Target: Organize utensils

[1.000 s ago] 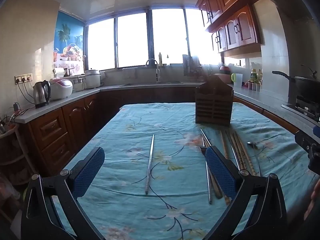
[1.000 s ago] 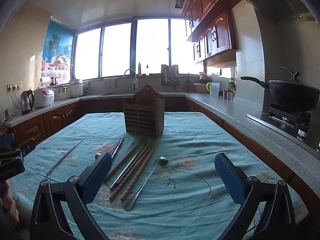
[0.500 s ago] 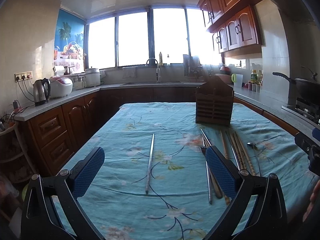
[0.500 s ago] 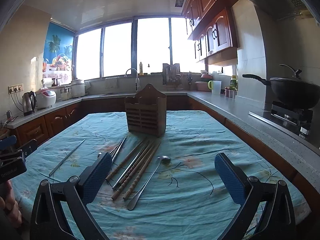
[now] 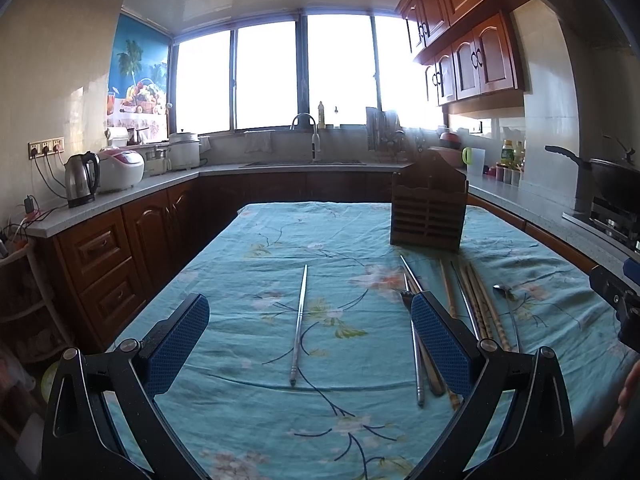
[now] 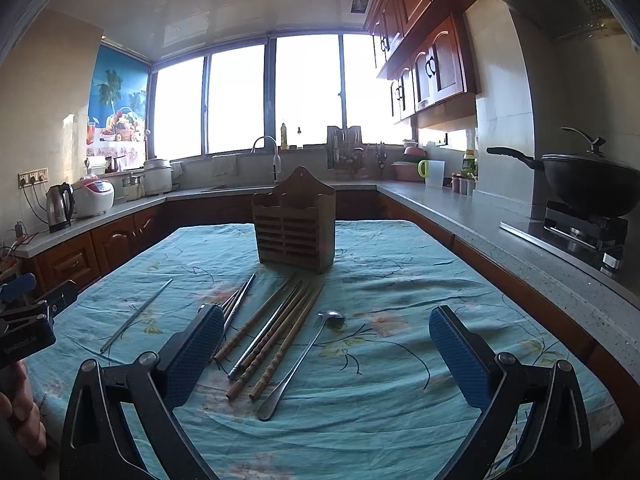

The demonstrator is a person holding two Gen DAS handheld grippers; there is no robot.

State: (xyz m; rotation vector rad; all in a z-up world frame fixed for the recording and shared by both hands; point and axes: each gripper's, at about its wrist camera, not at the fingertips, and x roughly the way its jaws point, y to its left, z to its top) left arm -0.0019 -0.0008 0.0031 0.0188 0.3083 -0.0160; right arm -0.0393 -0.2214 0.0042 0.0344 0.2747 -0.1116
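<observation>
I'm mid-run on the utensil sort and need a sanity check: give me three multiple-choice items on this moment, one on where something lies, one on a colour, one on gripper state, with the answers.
1. Where does the lone metal chopstick lie relative to the bundle of wooden and metal chopsticks?
A. Apart, to its left on the cloth
B. Crossed over the bundle
C. Inside the holder

2. What colour is the floral tablecloth?
A. Red
B. Teal blue
C. White

3. What state are the left gripper and right gripper in?
A. Both open and empty
B. Left shut on a chopstick
C. Right shut on the spoon

Answers:
1. A: it lies alone, bare cloth between it and the bundle.
2. B: teal with flower sprigs under the slatted brown wooden utensil holder.
3. A: both pairs of blue pads stand wide apart, and the long-handled metal spoon lies untouched on the cloth.
</observation>
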